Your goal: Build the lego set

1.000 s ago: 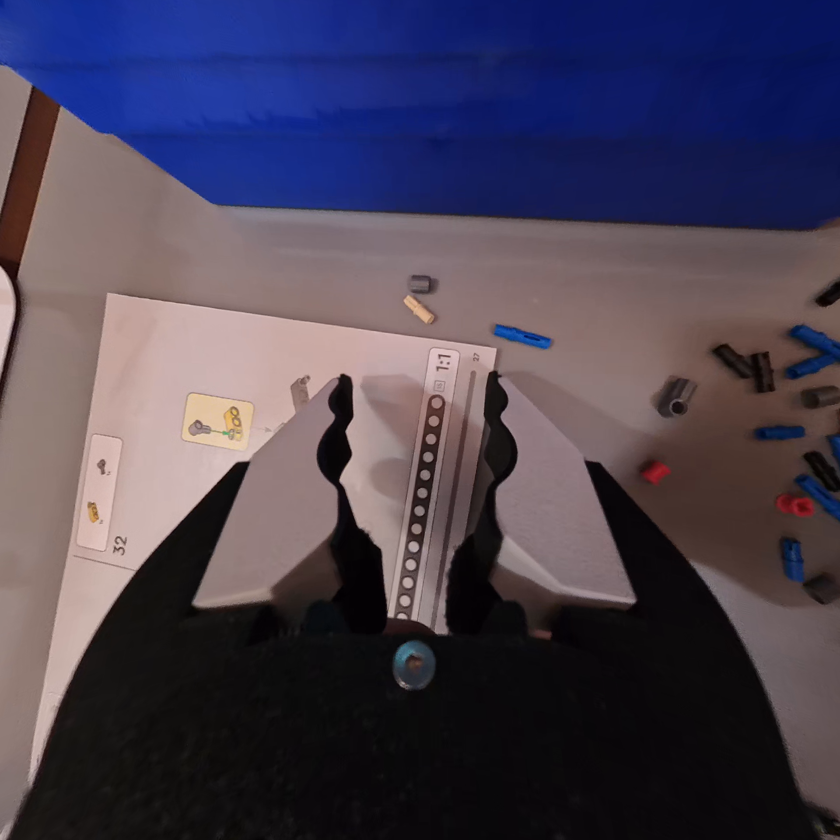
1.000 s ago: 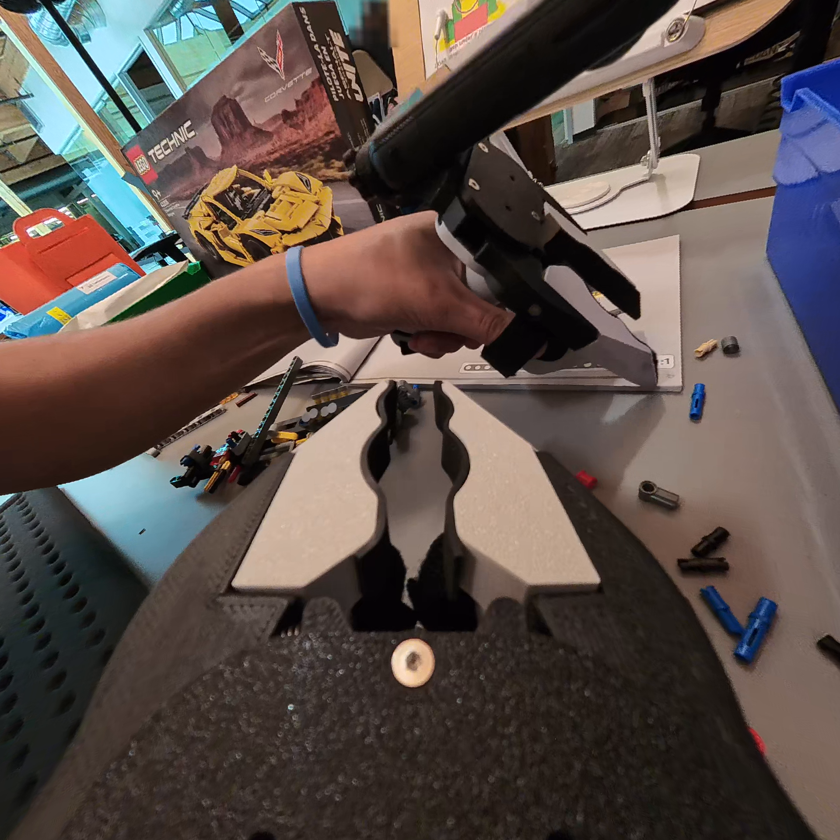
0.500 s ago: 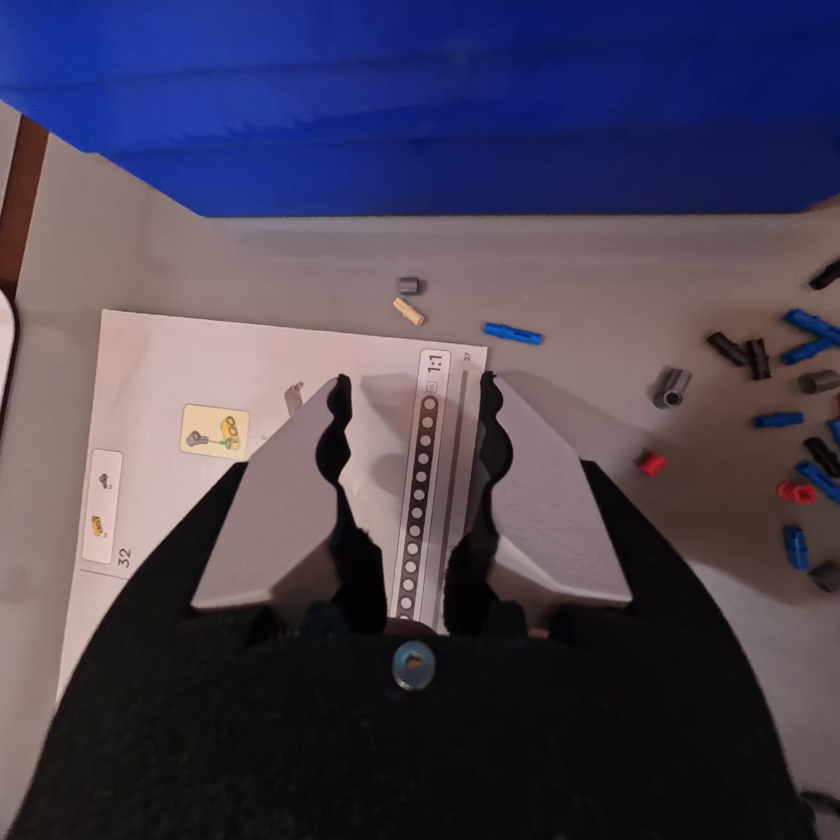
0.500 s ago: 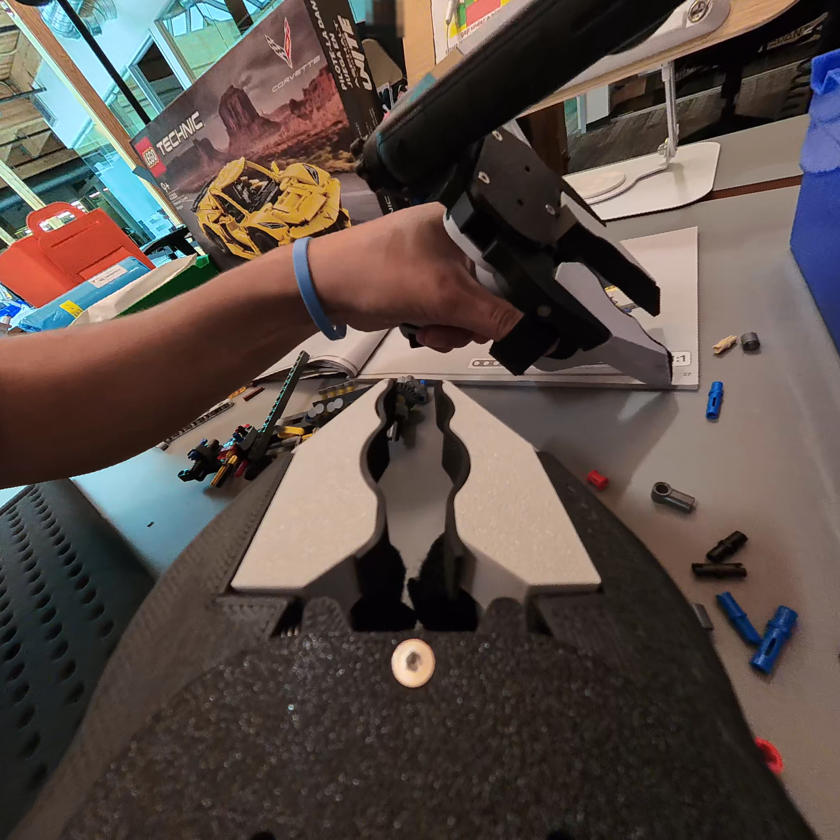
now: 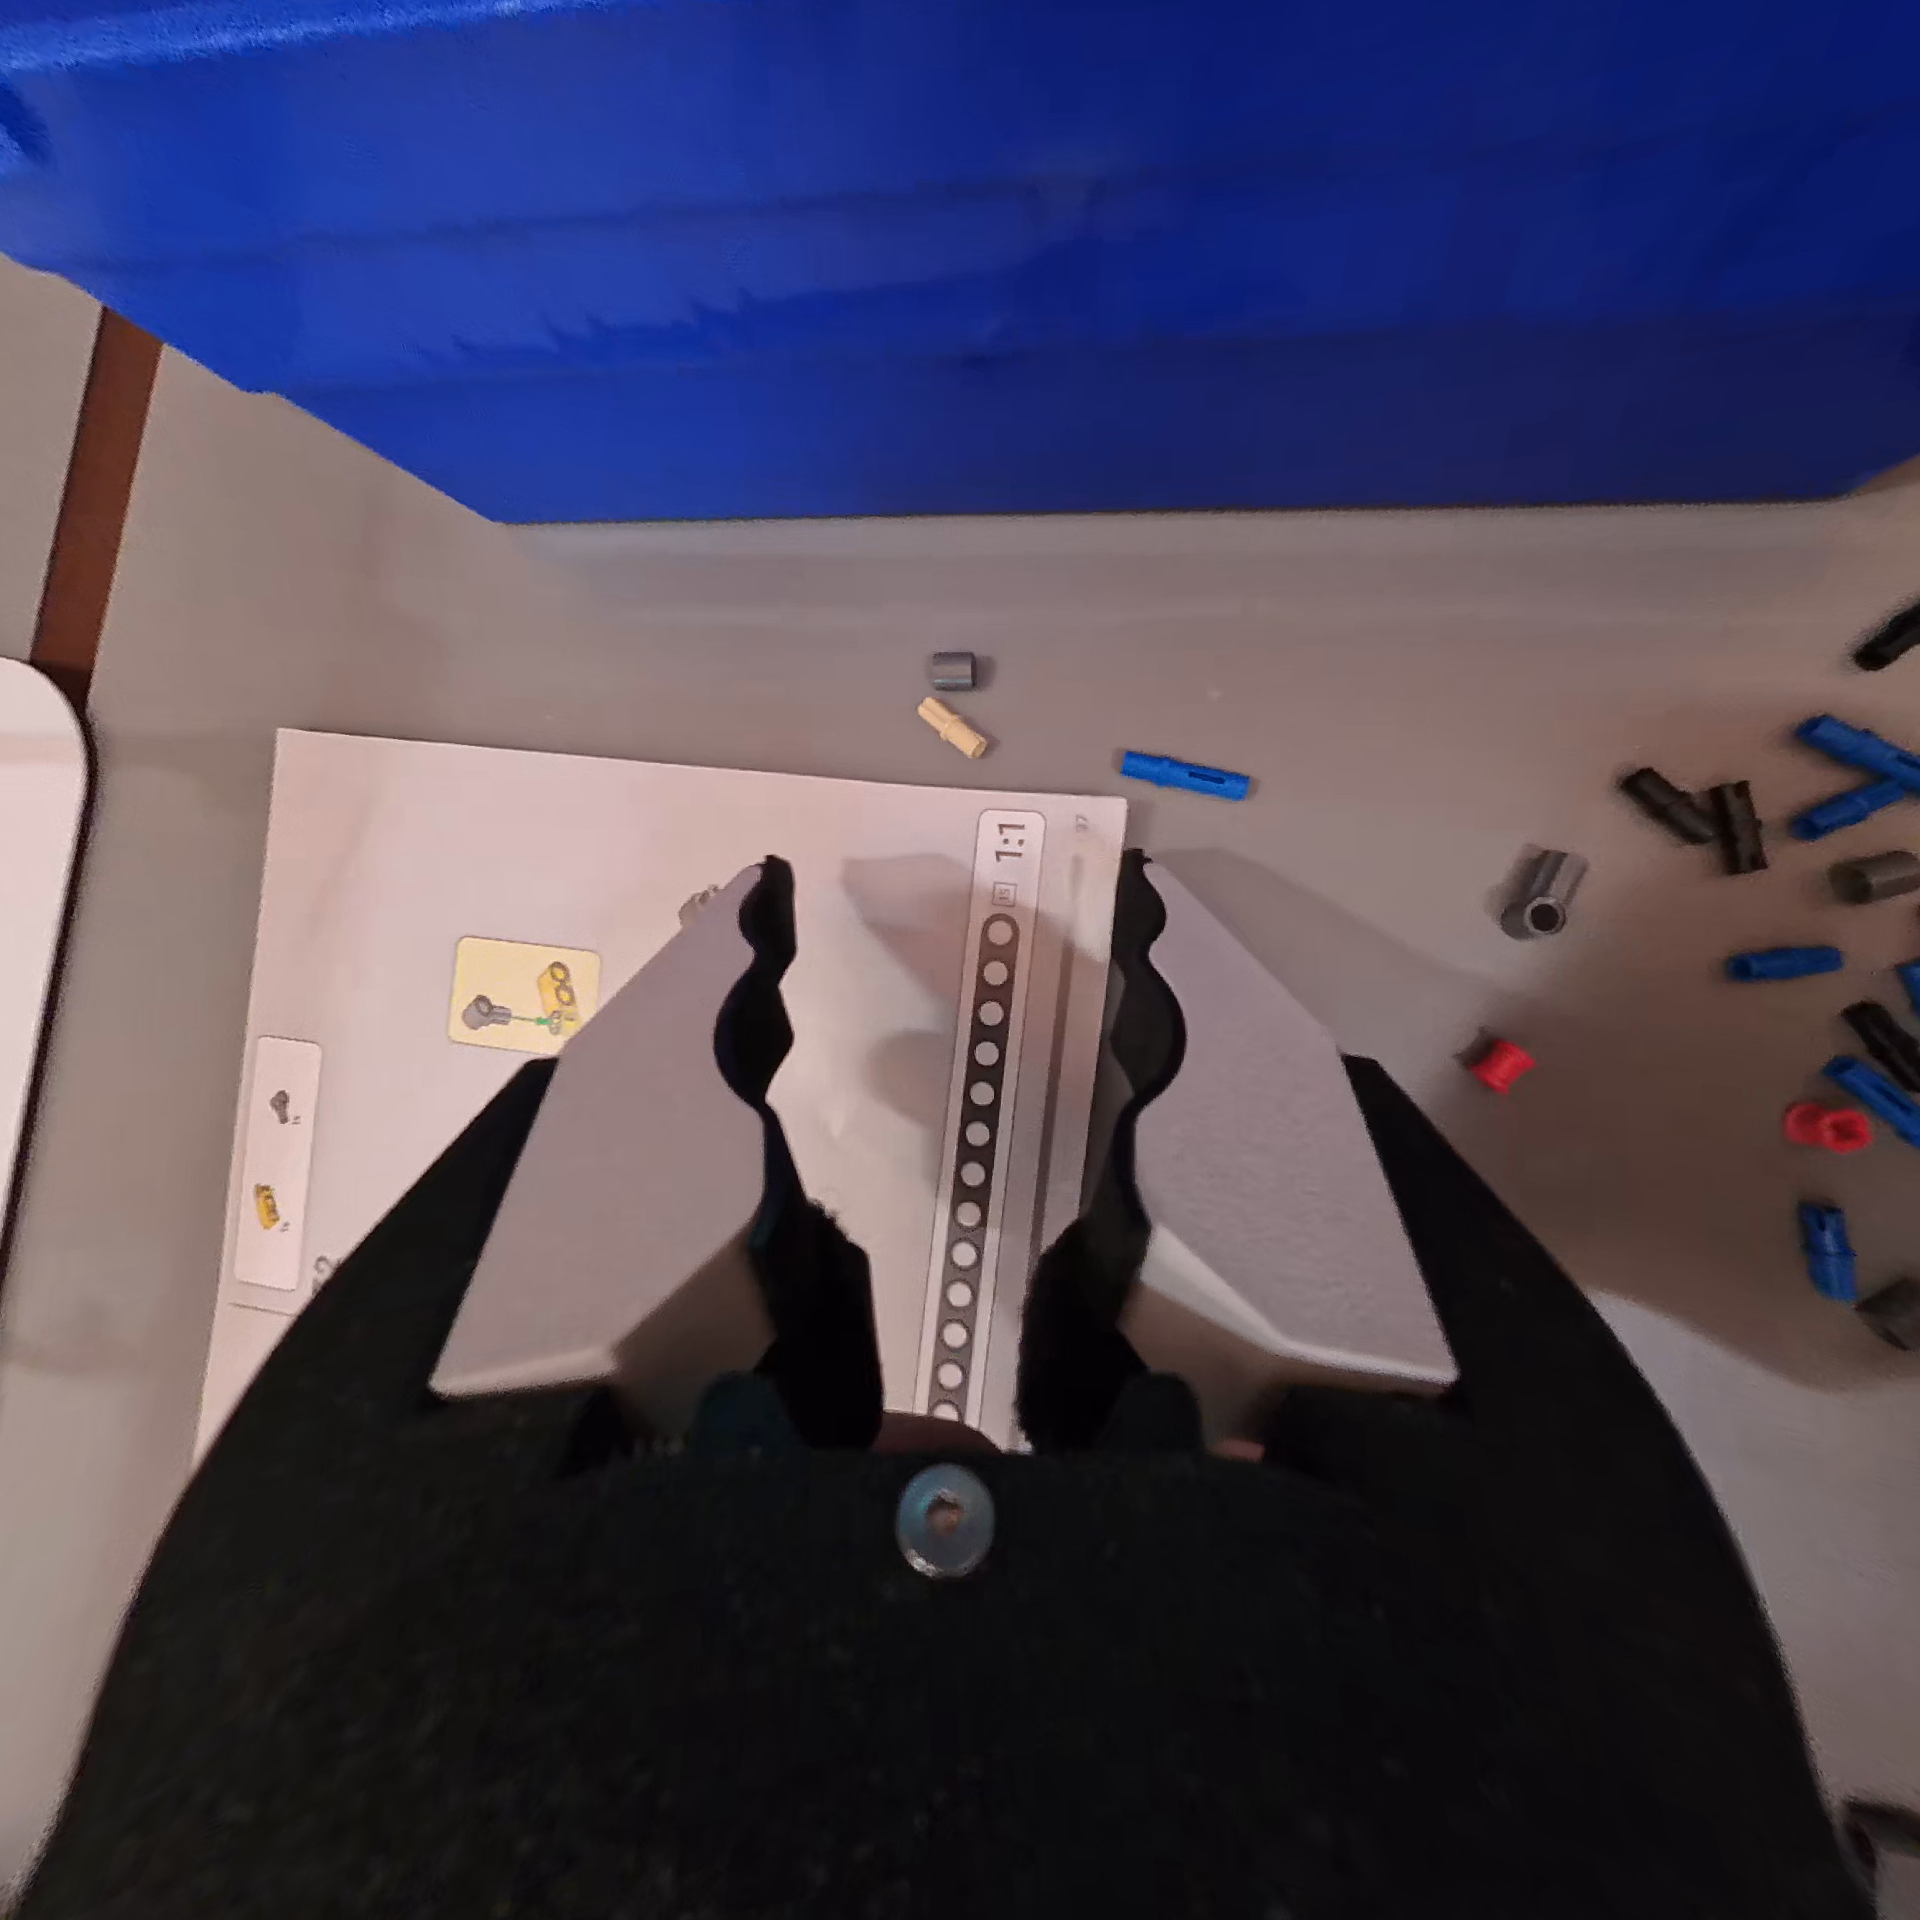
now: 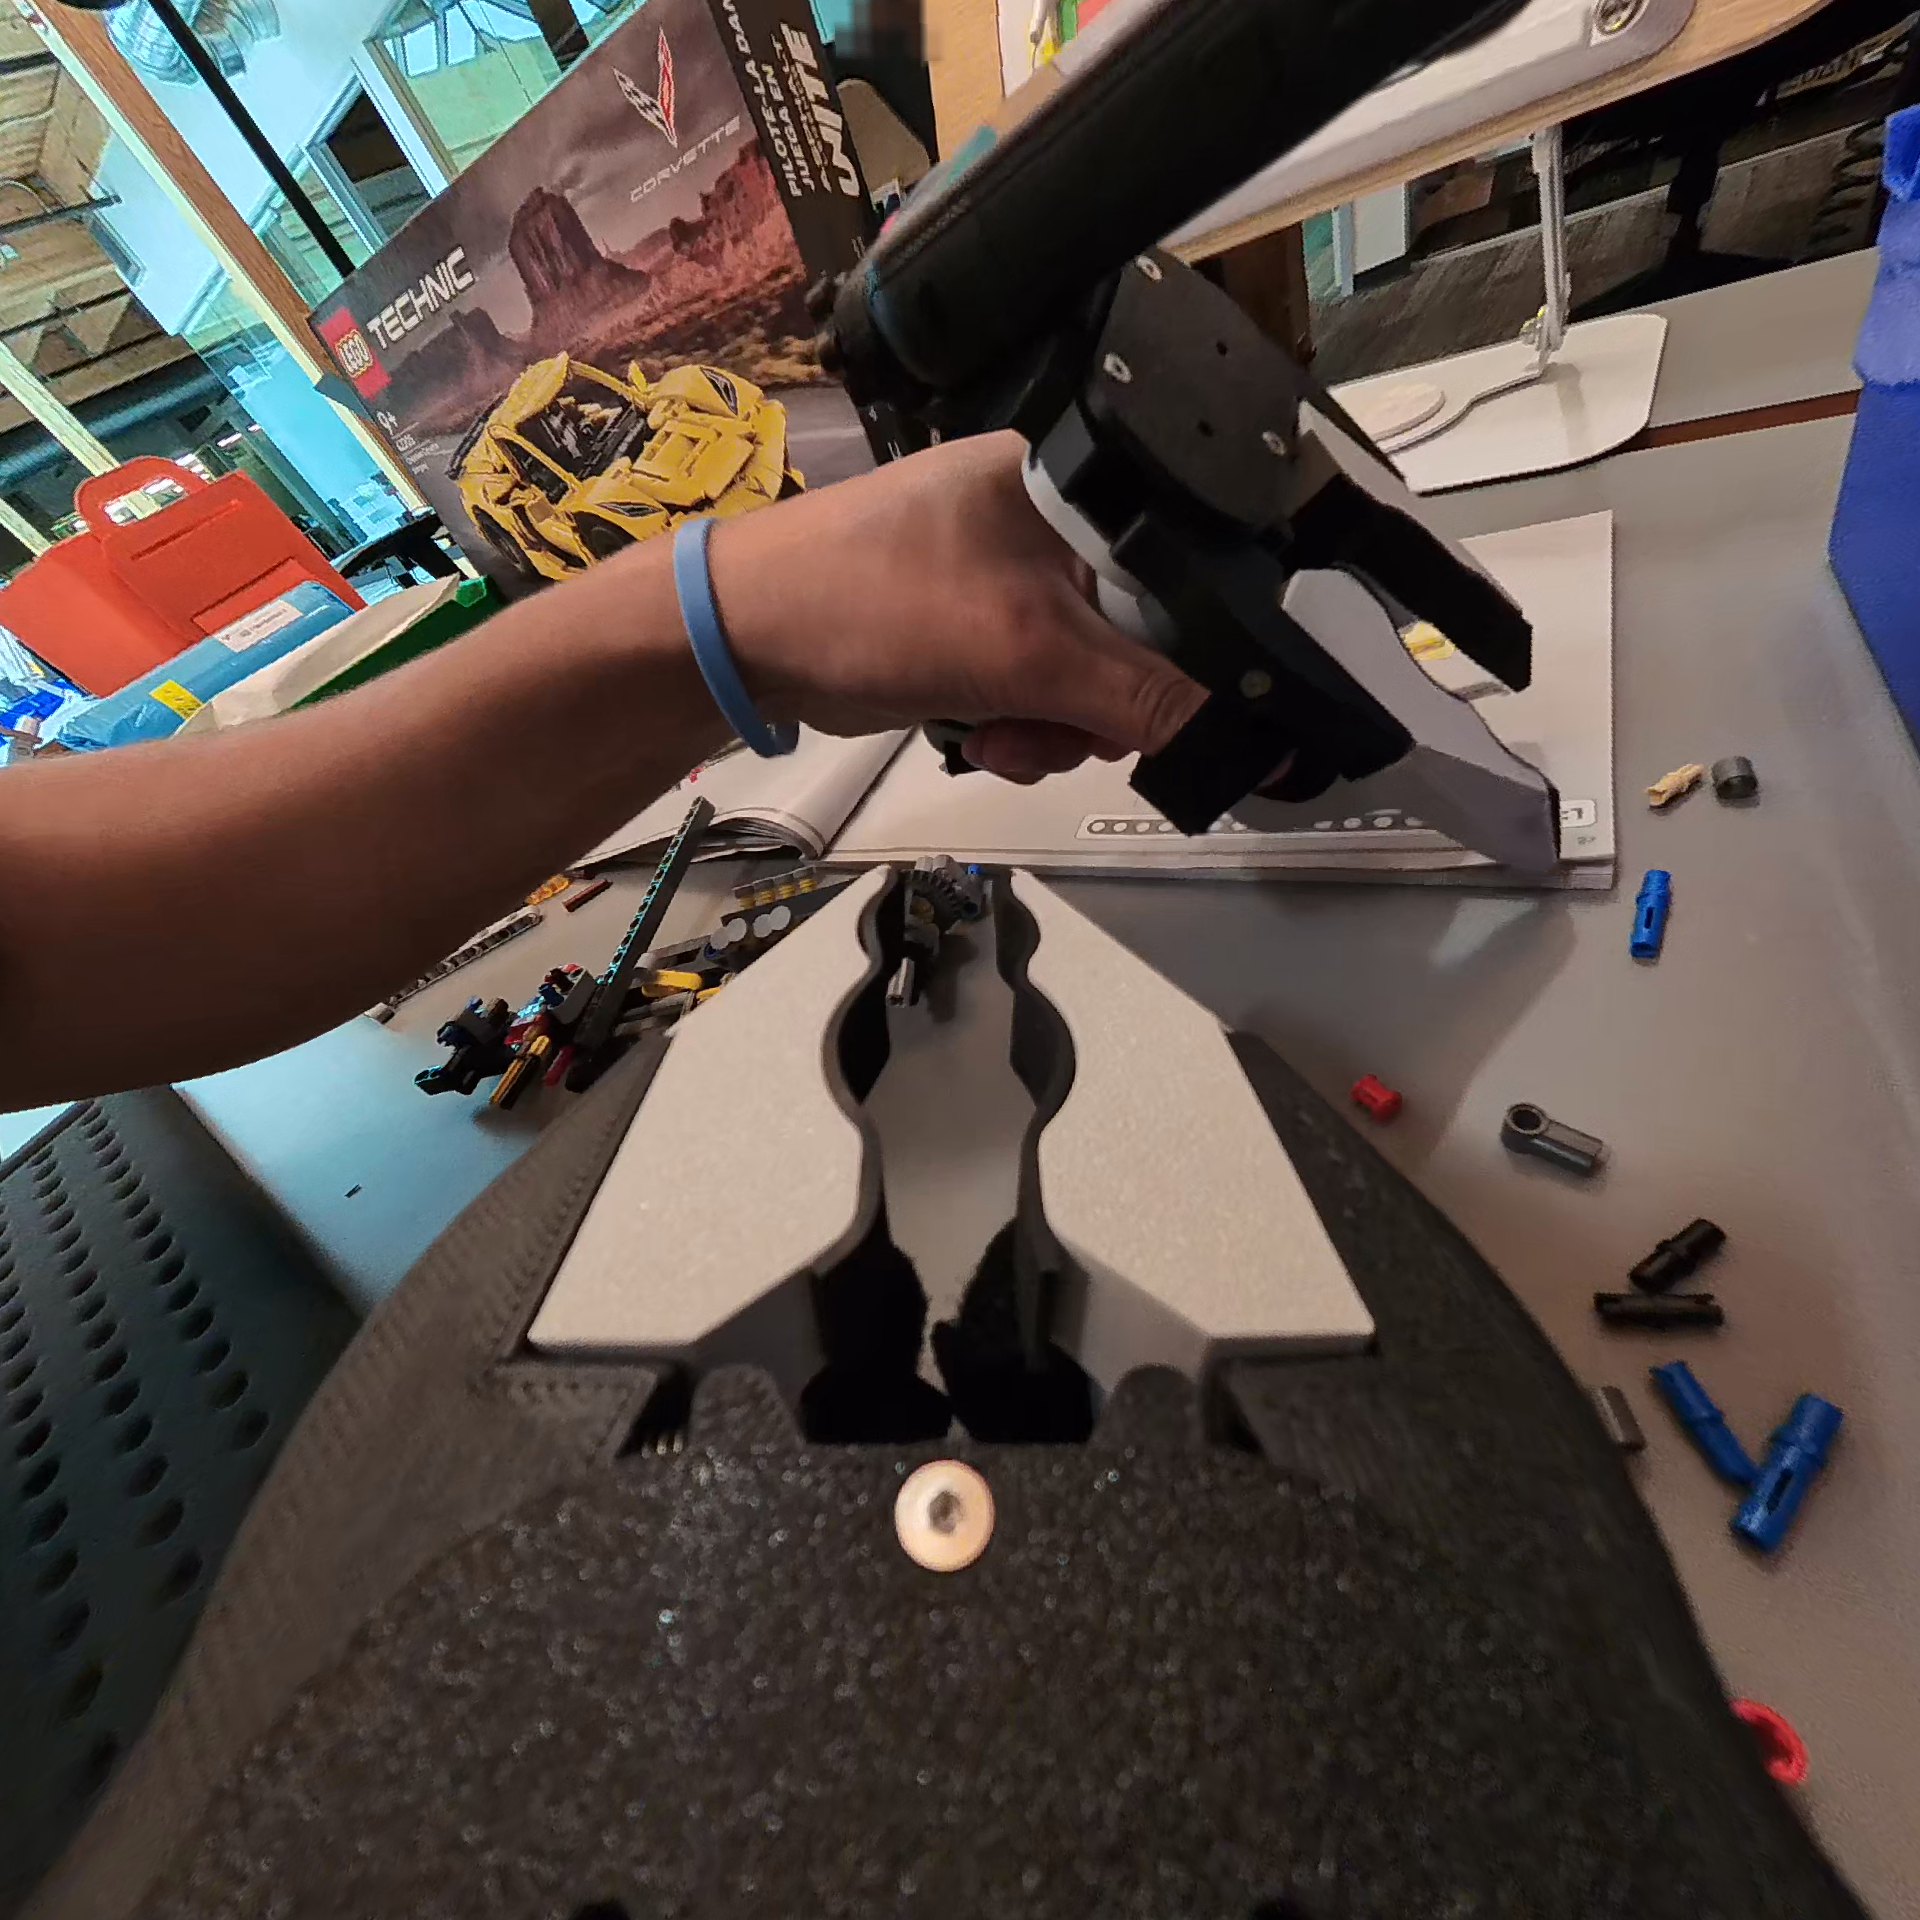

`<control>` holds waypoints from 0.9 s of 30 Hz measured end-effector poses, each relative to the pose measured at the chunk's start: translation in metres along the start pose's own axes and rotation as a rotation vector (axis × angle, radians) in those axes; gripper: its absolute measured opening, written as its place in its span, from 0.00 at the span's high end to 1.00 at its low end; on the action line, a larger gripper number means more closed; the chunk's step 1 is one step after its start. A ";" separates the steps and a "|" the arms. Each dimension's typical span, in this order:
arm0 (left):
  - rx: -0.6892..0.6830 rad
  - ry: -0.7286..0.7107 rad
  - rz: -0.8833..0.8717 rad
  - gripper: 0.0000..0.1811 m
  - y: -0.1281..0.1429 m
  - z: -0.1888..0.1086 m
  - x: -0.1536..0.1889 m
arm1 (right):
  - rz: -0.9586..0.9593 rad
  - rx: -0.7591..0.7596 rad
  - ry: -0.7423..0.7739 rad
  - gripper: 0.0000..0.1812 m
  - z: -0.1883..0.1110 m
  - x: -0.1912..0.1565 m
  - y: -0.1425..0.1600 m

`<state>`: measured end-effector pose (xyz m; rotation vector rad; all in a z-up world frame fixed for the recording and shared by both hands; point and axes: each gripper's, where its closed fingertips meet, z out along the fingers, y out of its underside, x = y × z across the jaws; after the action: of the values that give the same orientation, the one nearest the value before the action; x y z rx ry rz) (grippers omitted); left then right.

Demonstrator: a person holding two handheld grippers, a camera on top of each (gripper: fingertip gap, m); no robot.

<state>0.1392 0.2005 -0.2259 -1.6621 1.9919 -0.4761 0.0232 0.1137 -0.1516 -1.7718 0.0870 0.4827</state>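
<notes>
The left gripper (image 5: pixel 951 873) is held with jaws spread and empty above the open white instruction booklet (image 5: pixel 644 831) on the grey table (image 5: pixel 1351 644). The right gripper (image 6: pixel 943 883) is seen narrowly parted, gripping nothing. The partly built multicoloured lego assembly (image 6: pixel 582 1013) lies just beside the booklet's near edge. Loose blue, black and red plastic pins (image 5: pixel 1829 810) are scattered right of the booklet.
</notes>
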 end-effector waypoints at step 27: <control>0.130 0.076 -0.050 1.00 -0.008 -0.017 0.005 | -0.008 -0.082 0.263 0.69 0.010 0.056 -0.004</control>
<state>0.1352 0.1935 -0.2086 -1.6389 1.9324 -0.6822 0.0730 0.1352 -0.1706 -1.9084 0.2472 0.2479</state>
